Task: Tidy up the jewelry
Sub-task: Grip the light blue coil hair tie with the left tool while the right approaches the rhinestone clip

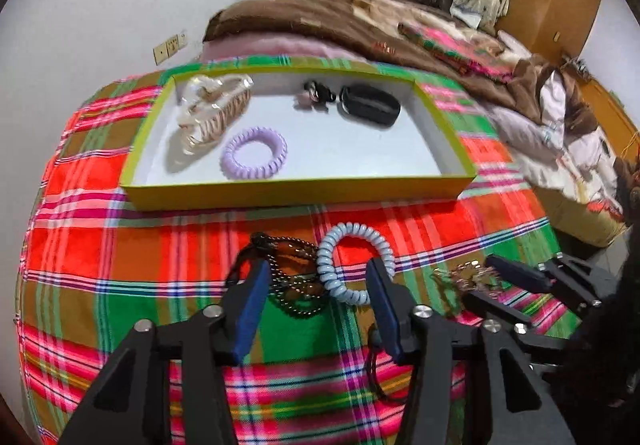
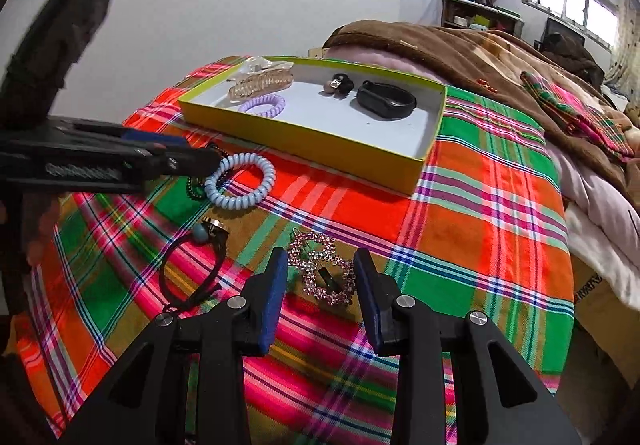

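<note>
The left gripper [image 1: 318, 277] stands with its jaws spread, 1 pad on each side of 2 things at once: a dark bead chain [image 1: 294, 279] and a pale blue spiral hair tie [image 1: 352, 261], both low in the middle of the left wrist view. The pads press on neither, so it holds nothing.

The right gripper [image 2: 320, 269] is also spread, straddling a pink rhinestone hair clip [image 2: 324, 269] at the lower middle of its own view. The clip lies flat on the plaid cloth [image 2: 480, 205], not pinched.

To the clip's left lies a black elastic tie with a charm [image 2: 192, 269]. The yellow-green tray [image 2: 304, 133], in the upper middle, already holds a clear claw clip [image 2: 260, 81], a lilac spiral tie [image 2: 264, 104], a small ring-like piece [image 2: 340, 83] and a black wristband [image 2: 386, 95].

The spiral tie looks light, springy and smooth. It would probably squash and slip under a hard pinch, so gripping across 1 side of the loop seems best. The bead chain is limp and will likely trail, and it may come up with the tie. The rhinestone clip looks stiff, light and a little fragile at its stones. Closing across its narrow waist or on the dark bar behind seems safest.
</note>
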A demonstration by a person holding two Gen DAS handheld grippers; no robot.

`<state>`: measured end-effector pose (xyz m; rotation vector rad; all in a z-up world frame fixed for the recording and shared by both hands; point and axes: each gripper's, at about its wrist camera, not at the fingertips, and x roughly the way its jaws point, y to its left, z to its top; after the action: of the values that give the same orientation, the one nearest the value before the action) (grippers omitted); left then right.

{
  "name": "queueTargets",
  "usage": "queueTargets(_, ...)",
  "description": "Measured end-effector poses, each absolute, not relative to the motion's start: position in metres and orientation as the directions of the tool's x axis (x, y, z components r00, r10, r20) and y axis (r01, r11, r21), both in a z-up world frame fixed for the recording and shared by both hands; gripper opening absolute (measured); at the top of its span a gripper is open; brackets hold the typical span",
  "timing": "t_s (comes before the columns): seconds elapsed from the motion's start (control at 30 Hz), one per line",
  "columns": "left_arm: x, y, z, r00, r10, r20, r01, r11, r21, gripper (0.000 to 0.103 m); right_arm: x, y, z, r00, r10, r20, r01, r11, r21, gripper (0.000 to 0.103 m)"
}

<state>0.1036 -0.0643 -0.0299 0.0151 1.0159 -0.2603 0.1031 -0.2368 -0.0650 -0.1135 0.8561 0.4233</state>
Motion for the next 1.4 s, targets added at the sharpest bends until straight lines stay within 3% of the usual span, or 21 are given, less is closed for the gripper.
queueTargets(0.47,0.106,-0.081,-0.038,0.501,-0.113,-0.858,0.219,0.976,0.0,0.035,0.097,-0.246,-0.06,0.599,0.332,-0.729,-0.391,0.915,0.095,0.035)
queueTargets(0.7,0.106,-0.085,-0.036,0.513,-0.095,-0.853,0.22,0.975,0.024,0.018,0.095,-0.25,-0.058,0.607,0.337,-0.72,-0.382,0.918,0.107,0.035)
queueTargets(0.73,0.105,-0.085,-0.035,0.518,-0.094,-0.85,0.221,0.975,0.027,0.01,0.095,-0.25,-0.058,0.607,0.336,-0.72,-0.38,0.919,0.109,0.035)
queueTargets(1.4,0.097,-0.068,-0.006,0.566,-0.183,-0.804,0.211,0.975,-0.074,0.01,0.095,-0.255,-0.043,0.643,0.333,-0.69,-0.346,0.93,0.127,0.035)
